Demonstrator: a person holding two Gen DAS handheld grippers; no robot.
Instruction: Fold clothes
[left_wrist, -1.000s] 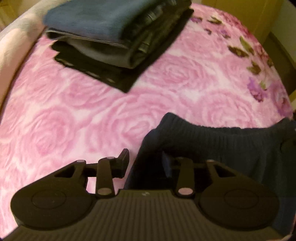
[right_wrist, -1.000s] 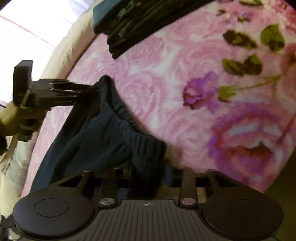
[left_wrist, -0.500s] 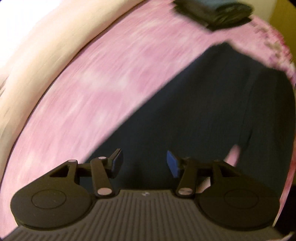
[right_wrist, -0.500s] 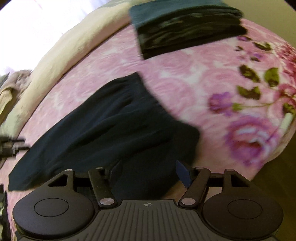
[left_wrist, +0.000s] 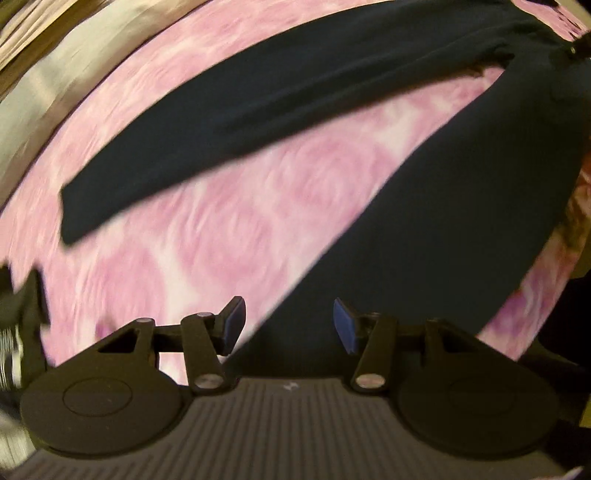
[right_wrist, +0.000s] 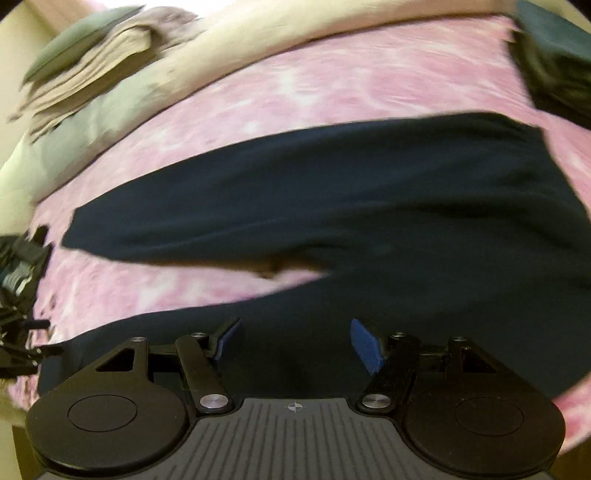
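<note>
A pair of dark navy trousers (right_wrist: 332, 192) lies spread flat on the pink rose bedspread (right_wrist: 332, 85), its two legs splayed apart. In the left wrist view the far leg (left_wrist: 258, 110) runs across the bed and the near leg (left_wrist: 443, 221) passes under my left gripper (left_wrist: 289, 323). That gripper stands open above the near leg's edge, with nothing between its blue pads. My right gripper (right_wrist: 295, 341) hovers open over the near leg, also holding nothing. Both views are motion-blurred.
A stack of folded dark clothes (right_wrist: 554, 66) sits at the bed's far right. A loose pile of beige and grey garments (right_wrist: 92, 66) lies at the far left beside a cream blanket (right_wrist: 221, 62). The bed's edge drops off at the right (left_wrist: 546, 325).
Both grippers were shut on the trousers' waistband; they have let go and opened. The trousers now lie flat, and both hands have swept sideways along the legs.
</note>
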